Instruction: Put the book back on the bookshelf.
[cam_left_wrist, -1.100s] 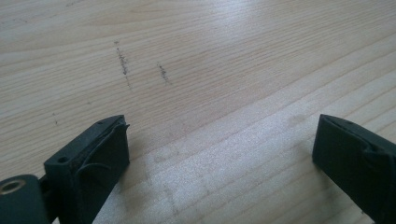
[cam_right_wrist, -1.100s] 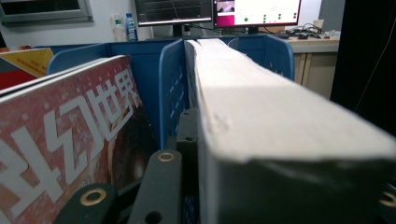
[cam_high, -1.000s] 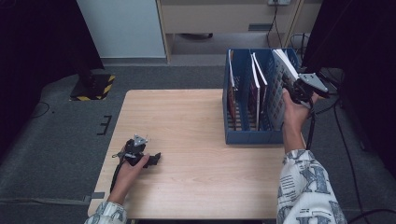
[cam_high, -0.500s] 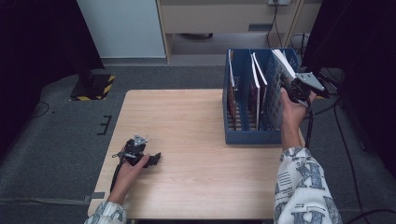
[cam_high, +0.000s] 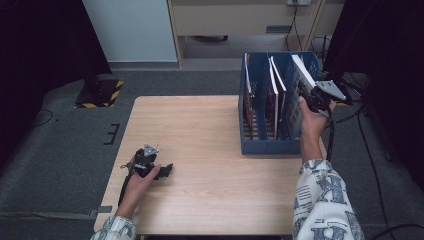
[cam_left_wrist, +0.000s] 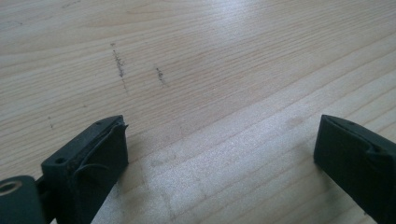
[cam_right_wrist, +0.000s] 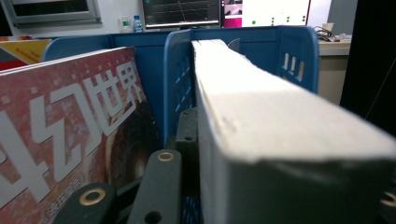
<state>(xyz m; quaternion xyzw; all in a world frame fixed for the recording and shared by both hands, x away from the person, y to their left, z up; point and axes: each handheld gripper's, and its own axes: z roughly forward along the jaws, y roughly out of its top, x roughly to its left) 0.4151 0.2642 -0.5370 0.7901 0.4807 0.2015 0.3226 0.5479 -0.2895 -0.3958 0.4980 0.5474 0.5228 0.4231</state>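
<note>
book (cam_right_wrist: 280, 121) clamped by right tool (cam_high: 306, 96) in blue rack (cam_high: 260, 145).

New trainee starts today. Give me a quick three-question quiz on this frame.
1. True or false: the right tongs grip a book in the blue file rack.
2. Which compartment holds that book: A left, B middle, C right?
3. What lies between the left tongs?

Key: 1 true. 2 C. 3 Nothing, just bare wooden table; they stand open.
</note>
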